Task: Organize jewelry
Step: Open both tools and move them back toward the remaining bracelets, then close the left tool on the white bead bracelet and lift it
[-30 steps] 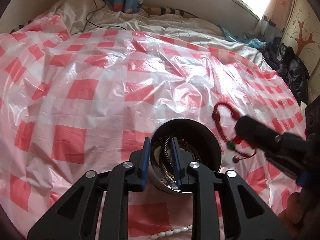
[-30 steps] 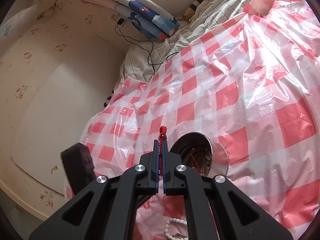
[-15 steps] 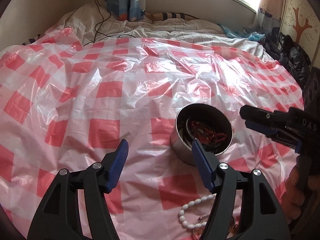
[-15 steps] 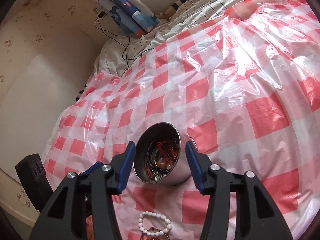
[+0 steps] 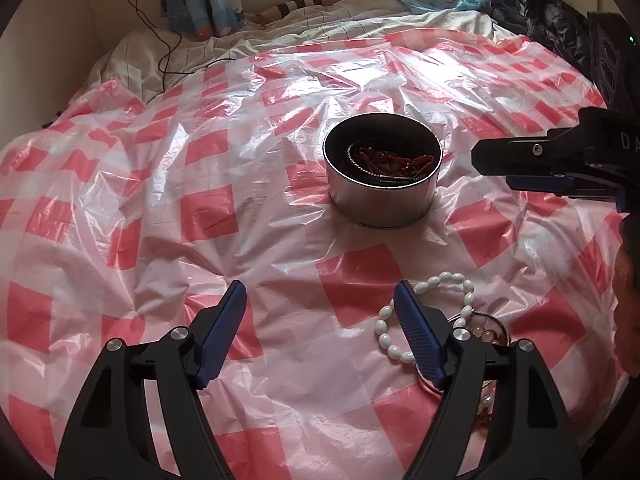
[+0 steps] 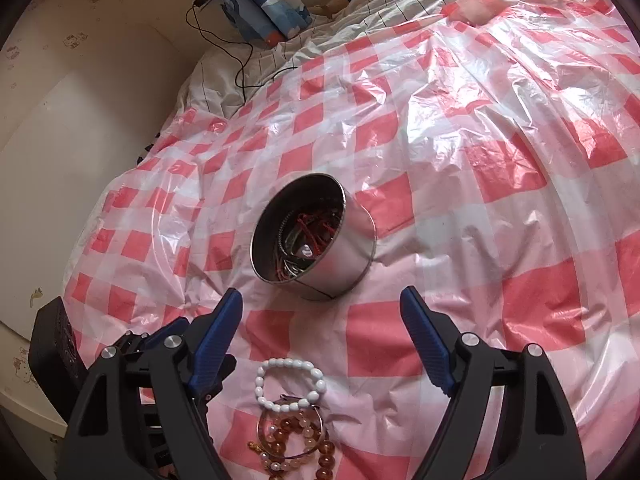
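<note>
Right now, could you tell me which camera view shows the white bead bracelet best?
The right wrist view: the white bead bracelet lies whole and unobstructed between the open fingers, touching the amber beads. In the left wrist view, the left tool's finger covers the middle of the bracelet.

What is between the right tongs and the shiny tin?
Only bare checkered sheet lies between the right tongs and the tin. The right wrist view shows it; the white bead bracelet lies nearer.

Bare checkered sheet (image 5: 168,208) lies left of the tin (image 5: 382,200); white bracelet (image 5: 404,320) crowds the near side.
</note>
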Tool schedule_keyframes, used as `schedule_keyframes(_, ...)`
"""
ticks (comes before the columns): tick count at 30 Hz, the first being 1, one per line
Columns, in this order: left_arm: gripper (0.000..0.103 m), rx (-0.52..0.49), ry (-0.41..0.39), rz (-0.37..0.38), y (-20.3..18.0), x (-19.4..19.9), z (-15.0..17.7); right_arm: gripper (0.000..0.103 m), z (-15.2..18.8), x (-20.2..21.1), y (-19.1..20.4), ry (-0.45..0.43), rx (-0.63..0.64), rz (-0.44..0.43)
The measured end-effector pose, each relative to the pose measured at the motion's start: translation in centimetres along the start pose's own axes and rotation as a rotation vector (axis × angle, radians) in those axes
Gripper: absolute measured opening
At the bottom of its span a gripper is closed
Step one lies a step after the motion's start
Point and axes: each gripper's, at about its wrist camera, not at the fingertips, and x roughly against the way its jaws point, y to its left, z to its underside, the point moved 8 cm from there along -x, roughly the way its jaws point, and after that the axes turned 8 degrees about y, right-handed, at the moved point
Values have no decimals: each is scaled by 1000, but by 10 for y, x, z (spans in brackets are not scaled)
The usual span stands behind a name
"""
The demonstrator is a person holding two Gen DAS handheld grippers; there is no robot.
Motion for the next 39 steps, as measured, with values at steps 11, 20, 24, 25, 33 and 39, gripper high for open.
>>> schedule_keyframes(11,76,-6,-26,-26,1,-1,-5,80,1,-15,-15,33,-54,-3)
schedule_keyframes(20,78,-55,-29,-53,-7,-5,-7,83,-3,-23,-12,35,-25,8)
schedule_keyframes(24,78,-66,-24,-61,-7,-9,-8,83,-5,-27,-13,42,-34,2)
schedule_keyframes(25,78,-69,-25,-63,-7,-10,-9,83,-6,-28,-13,43,-31,3)
schedule_keyframes(33,79,-74,-21,-58,-7,-15,-12,83,-10,-29,-14,42,-22,6)
schedule_keyframes(39,79,-19,20,105,-10,-20,-11,83,-12,-30,-15,44,-18,16)
